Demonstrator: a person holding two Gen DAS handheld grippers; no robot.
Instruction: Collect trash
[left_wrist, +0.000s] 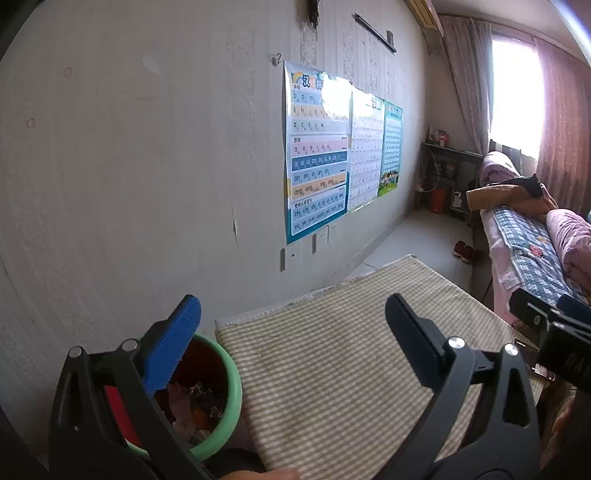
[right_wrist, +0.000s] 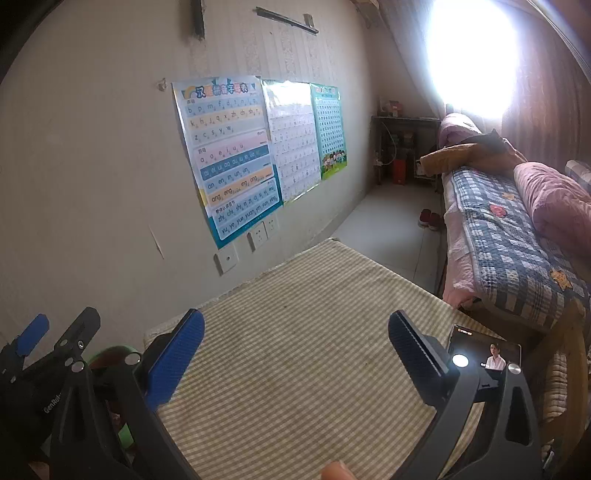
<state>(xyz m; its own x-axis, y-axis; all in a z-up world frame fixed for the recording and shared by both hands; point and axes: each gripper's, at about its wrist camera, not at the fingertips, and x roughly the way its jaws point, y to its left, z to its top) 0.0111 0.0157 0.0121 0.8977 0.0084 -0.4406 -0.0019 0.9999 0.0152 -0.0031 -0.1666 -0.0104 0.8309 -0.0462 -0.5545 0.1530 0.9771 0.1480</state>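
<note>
Hovering low over the worktop (left_wrist: 332, 369), left tool (left_wrist: 291, 343) with jaws spread wide, gripping nothing. Hanging alongside it, right tool (right_wrist: 295, 350), likewise gaping and empty; the left one's blue tip also showing at the right camera's far-left edge. Pointing both forward over the checked cloth, probably scanning for the next piece of trash or finishing up.

Sitting just off the worktop's left edge, by the wall, green bin (left_wrist: 232, 387), partly hidden behind the left tool's blue finger (left_wrist: 173, 347). Holding crumpled scraps (left_wrist: 192, 402) inside: the collected trash, as far as can be told. Placed there presumably for a short drop from the left side. In the right view, only a green sliver of the bin peeking out behind the tool frame.

Showing no loose trash on the visible cloth; task looking close to done, though the near strip under the tools is hidden.

Lying at the worktop's right near corner, phone (right_wrist: 484, 350), screen lit and showing a person; likely not trash, worth avoiding.

Farther on, bare floor with red shoes (right_wrist: 428, 219) beside the bed (right_wrist: 498, 240), quilt and pink bedding on top. Hanging on the wall to the left, posters (right_wrist: 229, 155). At the far end, shelf (right_wrist: 399, 147) and bright curtained window (right_wrist: 472, 55).
</note>
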